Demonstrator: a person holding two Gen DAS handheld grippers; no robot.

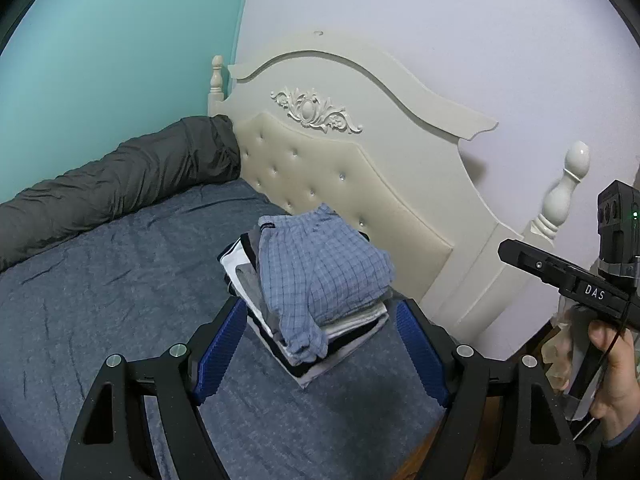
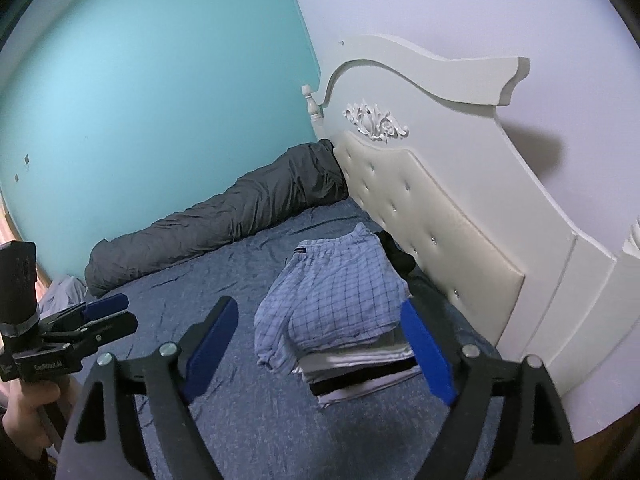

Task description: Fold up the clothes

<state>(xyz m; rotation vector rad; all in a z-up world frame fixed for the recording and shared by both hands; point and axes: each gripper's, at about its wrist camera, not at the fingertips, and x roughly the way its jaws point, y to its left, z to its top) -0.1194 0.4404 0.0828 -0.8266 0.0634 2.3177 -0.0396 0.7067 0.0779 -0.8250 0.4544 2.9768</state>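
We hold both tongs, left (image 1: 320, 344) and right (image 2: 320, 344), wide and empty. The checked shorts (image 1: 320, 272) top the folded stack (image 1: 340, 344) at 12 o'clock, near the headboard (image 1: 360, 184), presumably keeping the bed (image 1: 100, 280) free.

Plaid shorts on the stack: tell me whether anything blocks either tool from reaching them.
Nothing visible does. The plaid shorts lie uncovered atop the folded stack, with the open left tool and open right tool framing them directly.

Teal wall (image 1: 100, 60) meets pale lilac wall (image 1: 440, 40); cream tufted headboard (image 1: 340, 184); blue-sheeted bed (image 1: 100, 280); rolled dark duvet (image 1: 120, 176).
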